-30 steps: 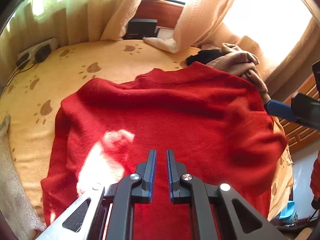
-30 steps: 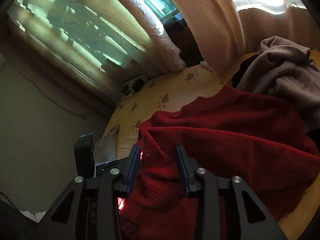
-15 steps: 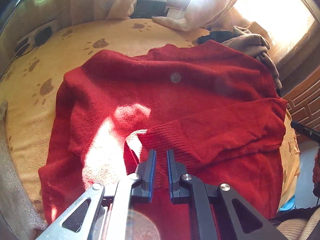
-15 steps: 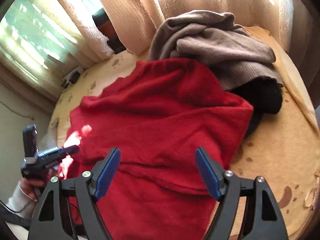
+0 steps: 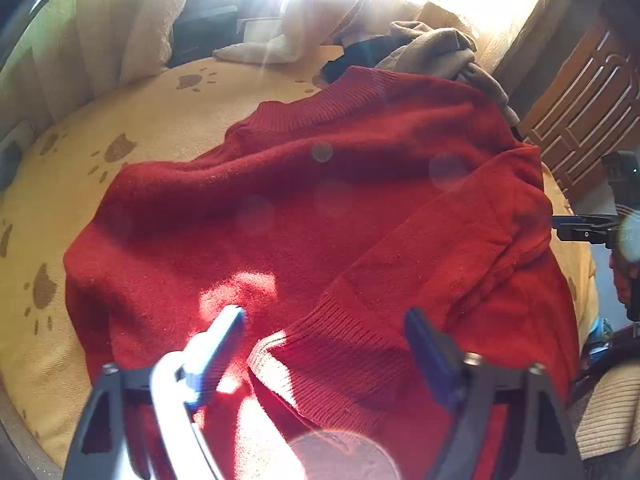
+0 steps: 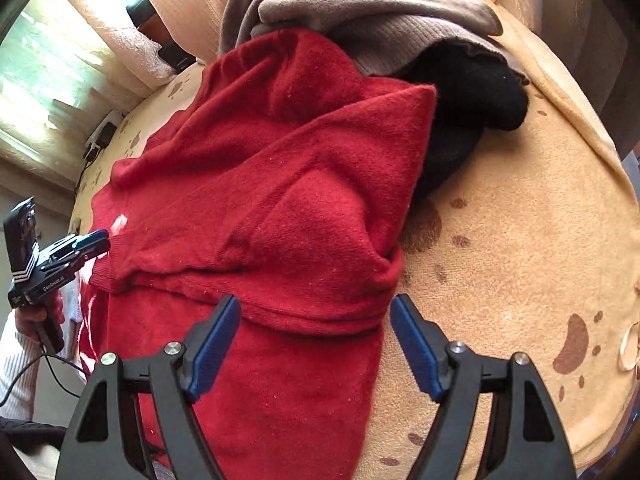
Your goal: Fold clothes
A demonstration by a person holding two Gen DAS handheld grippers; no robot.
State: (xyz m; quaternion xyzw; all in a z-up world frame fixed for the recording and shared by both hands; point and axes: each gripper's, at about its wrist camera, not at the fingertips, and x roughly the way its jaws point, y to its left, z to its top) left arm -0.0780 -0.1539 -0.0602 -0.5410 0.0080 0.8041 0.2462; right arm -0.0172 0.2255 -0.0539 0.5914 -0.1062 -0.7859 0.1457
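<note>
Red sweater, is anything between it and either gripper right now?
Nothing visible. The left gripper, its jaws opening, hangs right over the folded sleeve cuff of the red sweater. The right gripper stands open over the sweater's right edge. The grey and black clothes lie beyond, not between.

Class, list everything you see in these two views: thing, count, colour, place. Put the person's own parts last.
Sweater: one, red, spread on the blanket, one sleeve folded across its front.
Blanket: one, yellow with brown paw prints, under everything.
Garment: one, grey-brown, heaped beyond the sweater.
Garment: one, black, under the grey-brown one.
Curtains: cream, along the window.
Left hand-held gripper: one, black with blue pads, jaws opening over the sleeve cuff.
Right hand-held gripper: one, same colours, open above the sweater's edge.
</note>
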